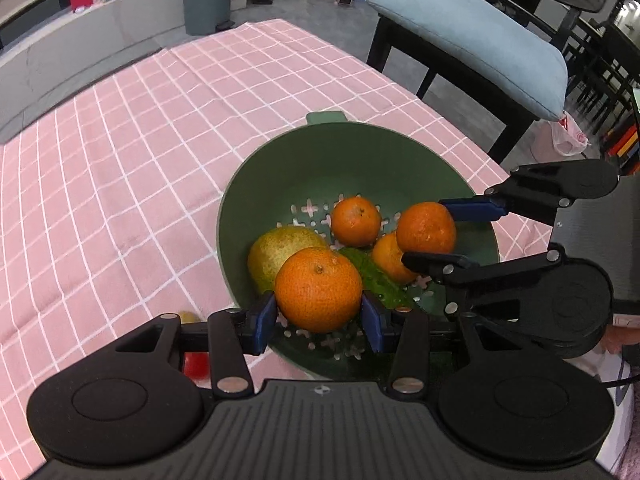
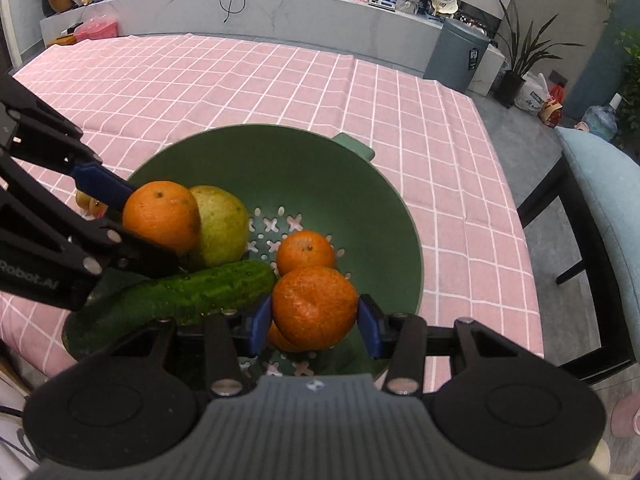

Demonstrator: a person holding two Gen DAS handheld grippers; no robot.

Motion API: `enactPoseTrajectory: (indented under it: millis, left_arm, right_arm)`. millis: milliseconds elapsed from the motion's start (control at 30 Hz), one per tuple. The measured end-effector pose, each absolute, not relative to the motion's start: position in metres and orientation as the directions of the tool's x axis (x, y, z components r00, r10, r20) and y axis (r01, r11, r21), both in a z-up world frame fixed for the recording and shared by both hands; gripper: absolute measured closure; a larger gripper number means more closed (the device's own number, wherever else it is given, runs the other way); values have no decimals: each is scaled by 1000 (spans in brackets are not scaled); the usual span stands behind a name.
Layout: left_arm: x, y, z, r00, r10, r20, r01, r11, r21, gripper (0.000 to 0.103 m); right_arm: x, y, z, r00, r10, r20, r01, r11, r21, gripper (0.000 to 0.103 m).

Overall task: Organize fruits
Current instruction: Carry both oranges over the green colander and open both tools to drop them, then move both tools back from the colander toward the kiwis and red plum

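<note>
A green colander [image 1: 280, 168] [image 2: 224, 152] stands on the pink checked tablecloth. My left gripper [image 1: 319, 316] is shut on an orange [image 1: 318, 289] above the colander's near side; that orange also shows in the right wrist view [image 2: 160, 216]. My right gripper [image 2: 314, 320] is shut on another orange [image 2: 314, 307], which also shows in the left wrist view [image 1: 426, 227], over the colander. In the colander lie a yellow-green pear [image 1: 280, 250] [image 2: 222, 232], a cucumber [image 2: 180, 300] [image 1: 376, 276] and two more oranges [image 1: 356, 221] [image 1: 390, 258].
A small red fruit [image 1: 196, 364] and a yellowish one [image 1: 187, 316] lie on the cloth by the colander, partly hidden by my left gripper. A black chair with a blue cushion [image 1: 480, 40] stands beside the table's right edge. A grey bin [image 2: 456, 56] stands beyond the table.
</note>
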State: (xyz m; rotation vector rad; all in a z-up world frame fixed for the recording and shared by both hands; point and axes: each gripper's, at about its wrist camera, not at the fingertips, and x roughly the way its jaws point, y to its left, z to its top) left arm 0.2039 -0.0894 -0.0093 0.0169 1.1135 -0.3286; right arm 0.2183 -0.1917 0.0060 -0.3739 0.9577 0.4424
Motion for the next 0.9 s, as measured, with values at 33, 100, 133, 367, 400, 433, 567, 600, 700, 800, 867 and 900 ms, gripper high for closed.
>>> enactPoseTrajectory:
  millis: [33, 100, 133, 367, 400, 433, 567, 600, 700, 800, 867, 900]
  left_arm:
    - [205, -89, -9, 394, -253, -883, 260, 953, -157, 52]
    - [206, -91, -9, 389, -245, -888, 258, 954, -150, 51]
    - [207, -91, -8, 389, -242, -889, 256, 955, -147, 50]
    - [205, -88, -10, 406, -246, -880, 226, 960, -165, 45]
    - [204, -88, -10, 409, -246, -879, 223, 961, -165, 45]
    - [204, -88, -10, 412, -245, -877, 220, 961, -165, 45]
    - [201, -90, -8, 433, -233, -871, 227, 963, -144, 40]
    - [199, -90, -7, 441, -232, -867, 229, 963, -142, 36]
    - [198, -89, -3, 459, -244, -854, 220, 963, -156, 28]
    - [197, -86, 1, 478, -241, -845, 206, 966, -159, 28]
    - [195, -84, 4, 490, -241, -838, 197, 967, -163, 28]
    - [194, -83, 7, 497, -243, -833, 195, 967, -166, 28]
  right_arm:
    - [218, -192, 6, 499, 196, -844, -517, 849, -109, 60]
    - [218, -191, 6, 498, 200, -844, -520, 848, -105, 60]
    - [219, -191, 6, 498, 201, -844, -522, 847, -106, 60]
    - [216, -190, 7, 490, 207, -847, -531, 841, -101, 59]
    - [217, -190, 8, 487, 211, -847, -532, 841, -97, 59]
    - [217, -190, 8, 486, 213, -848, -531, 842, -93, 59]
    - [214, -190, 10, 503, 212, -838, -524, 846, -101, 52]
    - [213, -189, 11, 514, 208, -832, -522, 846, -111, 49]
    - [211, -189, 17, 532, 213, -820, -518, 848, -115, 46]
    - [210, -189, 21, 542, 215, -812, -511, 851, -117, 45]
    - [209, -188, 24, 558, 206, -804, -500, 857, -127, 36]
    - [207, -187, 26, 572, 199, -796, -490, 861, -137, 35]
